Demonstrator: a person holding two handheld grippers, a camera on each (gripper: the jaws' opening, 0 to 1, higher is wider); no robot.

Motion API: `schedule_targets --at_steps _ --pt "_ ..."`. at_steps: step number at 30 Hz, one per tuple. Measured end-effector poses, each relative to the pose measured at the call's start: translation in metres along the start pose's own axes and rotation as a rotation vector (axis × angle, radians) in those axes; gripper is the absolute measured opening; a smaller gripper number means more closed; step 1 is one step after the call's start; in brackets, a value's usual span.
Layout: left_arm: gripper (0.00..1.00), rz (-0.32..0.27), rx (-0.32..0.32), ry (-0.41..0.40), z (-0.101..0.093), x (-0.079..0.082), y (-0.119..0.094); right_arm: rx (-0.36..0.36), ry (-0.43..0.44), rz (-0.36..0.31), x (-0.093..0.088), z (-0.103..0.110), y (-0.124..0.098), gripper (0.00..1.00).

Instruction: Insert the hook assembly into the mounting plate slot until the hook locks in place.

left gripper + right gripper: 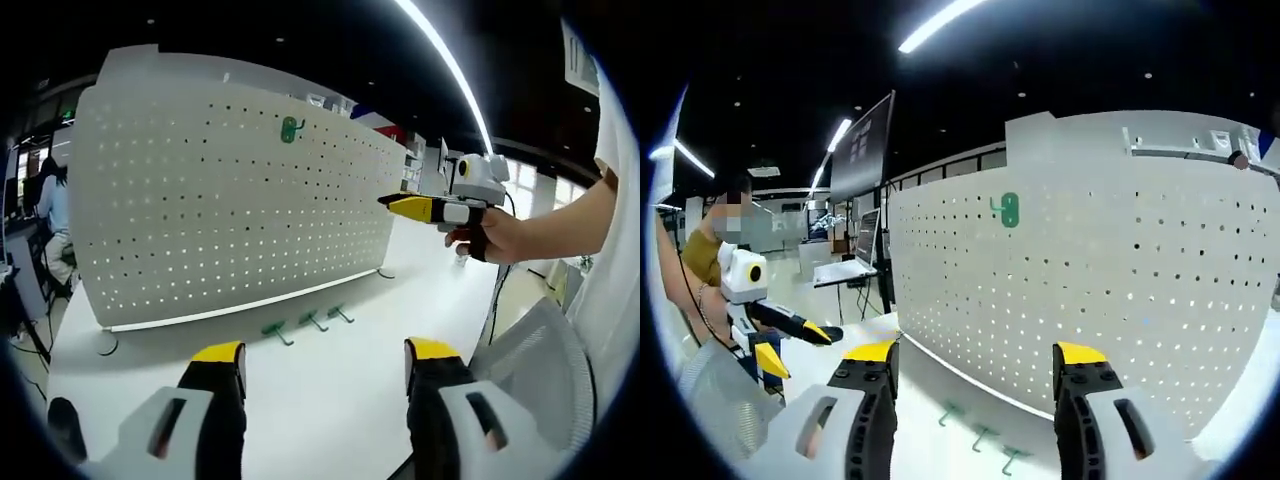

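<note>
A white pegboard mounting plate [230, 190] [1090, 290] stands upright on the white table [330, 400]. One green hook [290, 128] [1009, 209] hangs high on the board. Three more green hooks [312, 320] [983, 435] lie on the table at the board's foot. My left gripper [326, 355] is open and empty, held back from the lying hooks. My right gripper [976, 355] is open too, with nothing between its jaws, facing the board. In the left gripper view the right gripper [430, 208] hovers by the board's right end, held by a hand. The left gripper [790, 340] appears at the left of the right gripper view.
A grey mesh chair [540, 340] stands at the table's right side. A seated person [50, 200] is behind the board's left end. A dark monitor [865, 145] and a desk stand beyond the board. The person holding the grippers [700, 260] is at the left.
</note>
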State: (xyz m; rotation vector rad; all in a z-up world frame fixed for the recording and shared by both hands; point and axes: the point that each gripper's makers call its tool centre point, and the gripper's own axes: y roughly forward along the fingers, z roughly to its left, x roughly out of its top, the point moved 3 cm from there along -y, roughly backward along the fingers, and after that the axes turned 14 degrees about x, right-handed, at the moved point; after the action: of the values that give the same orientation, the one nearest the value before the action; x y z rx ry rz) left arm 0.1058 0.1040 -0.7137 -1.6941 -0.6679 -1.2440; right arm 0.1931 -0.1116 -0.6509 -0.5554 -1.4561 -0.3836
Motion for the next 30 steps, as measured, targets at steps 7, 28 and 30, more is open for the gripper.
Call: schedule_targets --at_steps 7,28,30 --pt "0.67 -0.001 0.005 -0.001 0.003 0.001 -0.002 0.012 0.021 0.049 -0.02 0.005 -0.018 0.61" --pt "0.67 0.004 0.021 0.002 0.012 -0.002 -0.005 0.019 0.085 0.164 -0.072 0.023 -0.059 0.61" --pt "0.67 0.006 0.022 0.002 0.014 -0.003 -0.005 0.023 0.083 0.182 -0.077 0.025 -0.063 0.61"
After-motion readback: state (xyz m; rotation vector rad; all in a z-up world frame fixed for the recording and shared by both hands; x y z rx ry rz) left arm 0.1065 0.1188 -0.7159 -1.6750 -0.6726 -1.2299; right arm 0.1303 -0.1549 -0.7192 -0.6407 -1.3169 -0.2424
